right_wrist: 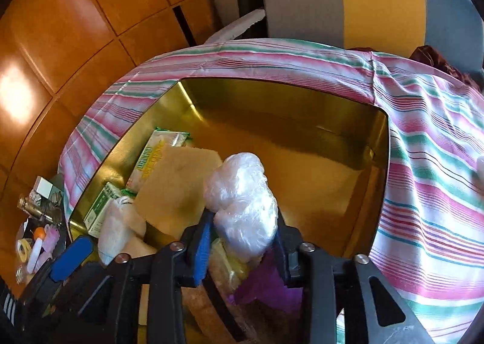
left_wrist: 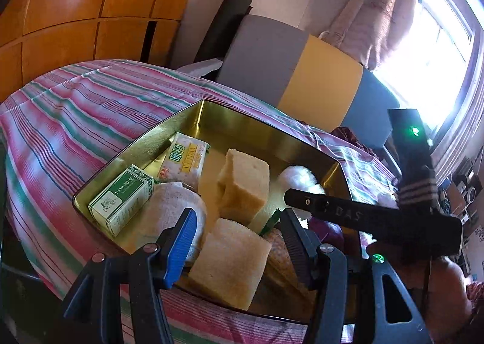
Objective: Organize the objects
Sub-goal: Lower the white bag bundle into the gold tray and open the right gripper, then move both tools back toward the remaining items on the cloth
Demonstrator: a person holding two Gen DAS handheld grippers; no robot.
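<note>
A gold metal tin [left_wrist: 308, 139] [right_wrist: 302, 96] sits on a striped cloth. It holds a green box [left_wrist: 121, 200] [right_wrist: 98, 211], a yellow-green packet [left_wrist: 184, 159] [right_wrist: 157, 150], tan sponge blocks [left_wrist: 243, 185] [left_wrist: 230, 262] [right_wrist: 178, 183], a white sock roll [left_wrist: 169, 208] [right_wrist: 116, 232] and a purple item [right_wrist: 266, 286]. My right gripper [right_wrist: 242, 241] is shut on a crumpled white plastic bag [right_wrist: 242, 201] [left_wrist: 298, 177] and holds it over the tin. My left gripper [left_wrist: 236, 241] is open over the near sponge block. The right gripper also shows in the left wrist view [left_wrist: 372, 217].
The striped cloth [left_wrist: 75, 120] [right_wrist: 432, 177] covers the surface. A grey, yellow and blue cushion [left_wrist: 290, 71] stands behind it. Orange wood cabinets [left_wrist: 75, 11] fill the left. Small bottles and clutter [right_wrist: 39, 223] lie at the left edge. A bright window [left_wrist: 438, 50] is at right.
</note>
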